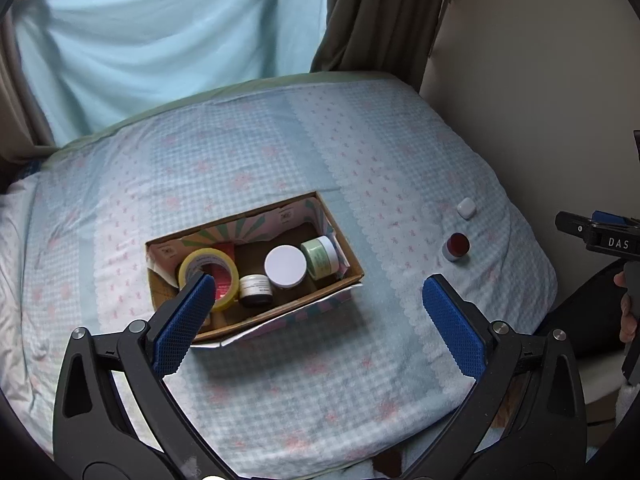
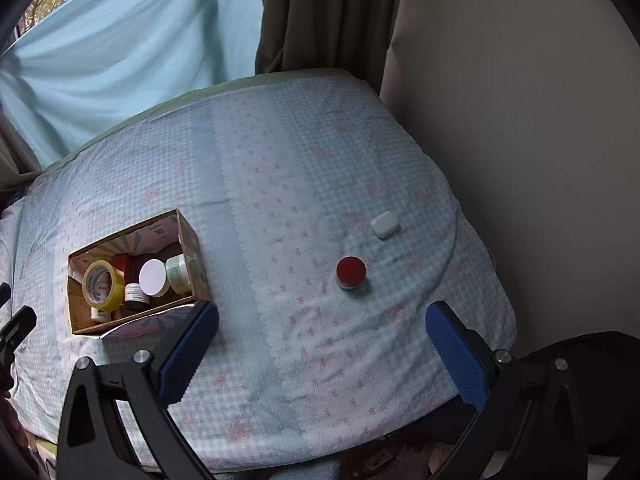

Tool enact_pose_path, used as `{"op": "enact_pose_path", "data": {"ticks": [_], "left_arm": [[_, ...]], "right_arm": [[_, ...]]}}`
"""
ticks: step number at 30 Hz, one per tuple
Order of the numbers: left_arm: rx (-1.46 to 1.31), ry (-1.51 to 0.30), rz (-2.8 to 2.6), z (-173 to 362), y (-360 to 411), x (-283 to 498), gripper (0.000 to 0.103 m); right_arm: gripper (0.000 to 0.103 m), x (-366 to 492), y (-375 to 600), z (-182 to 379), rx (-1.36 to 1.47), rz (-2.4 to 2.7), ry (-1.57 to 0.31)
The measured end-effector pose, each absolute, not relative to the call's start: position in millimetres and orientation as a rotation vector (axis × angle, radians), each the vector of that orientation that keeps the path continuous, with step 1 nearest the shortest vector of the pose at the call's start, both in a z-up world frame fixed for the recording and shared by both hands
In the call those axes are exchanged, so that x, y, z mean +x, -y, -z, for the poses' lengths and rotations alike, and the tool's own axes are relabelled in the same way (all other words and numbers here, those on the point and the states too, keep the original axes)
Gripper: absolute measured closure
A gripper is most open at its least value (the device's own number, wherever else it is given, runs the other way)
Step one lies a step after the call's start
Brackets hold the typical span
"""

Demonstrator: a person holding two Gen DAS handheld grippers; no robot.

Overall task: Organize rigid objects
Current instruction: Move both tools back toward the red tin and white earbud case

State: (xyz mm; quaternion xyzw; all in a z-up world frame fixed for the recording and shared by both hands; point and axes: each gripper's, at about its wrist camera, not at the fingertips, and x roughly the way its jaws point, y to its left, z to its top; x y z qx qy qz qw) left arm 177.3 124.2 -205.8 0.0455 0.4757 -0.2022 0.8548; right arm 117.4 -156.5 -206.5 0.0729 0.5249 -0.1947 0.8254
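I hold both tools above the bed [image 2: 360, 128], and neither has anything in it. My left gripper [image 1: 316, 308] hangs wide open over the near edge of the cardboard box [image 1: 352, 268], its fingers spread well apart with only bedding between them. My right gripper [image 2: 320, 344] is just as wide open and empty, aimed at the bare stretch of checked cover to the right of the box.

The box already holds most of the things – a yellow tape roll [image 1: 208, 270] leaning at the left end, a small dark jar [image 1: 256, 290] beside it, a white-lidded jar [image 1: 285, 267] in the middle and a pale green jar [image 1: 320, 258] lying on its side at the right end. Something red sits behind the tape roll; I cannot tell what it is.

Two things lie out on the cover, well apart from the box: a red-lidded jar [image 2: 351, 274] and, beyond it near the wall, a small white case [image 2: 385, 224]. So I judge the sorting mostly done, with these two left to gather.

The red-lidded jar lies almost straight ahead of my right gripper, so that seems the natural pick – I would bring the fingers down on either side of its round body, close on it squarely, then carry it left to the free floor of the box in front of the jars
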Motion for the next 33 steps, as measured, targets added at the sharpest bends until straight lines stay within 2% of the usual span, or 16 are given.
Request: {"op": "enact_pose_path", "data": {"ticks": [11, 19, 25, 33], "left_arm": [[0.099, -0.951, 0.318, 209.9, 4.9, 143.6, 0.000], [0.134, -0.945, 0.268, 252.5, 117.0, 116.5, 0.000], [0.118, -0.964, 0.301, 315.7, 177.1, 121.3, 0.000], [0.118, -0.975, 0.362, 445.1, 227.0, 155.4, 0.001]], "right_arm": [[0.000, 120.4, 268.3, 219.6, 0.058, 0.270, -1.057], [0.000, 150.6, 337.7, 260.9, 0.005, 0.095, -1.041], [0.000, 177.0, 368.5, 315.7, -0.019, 0.055, -1.029], [0.000, 205.6, 387.2, 417.4, 0.004, 0.007, -1.010]]}}
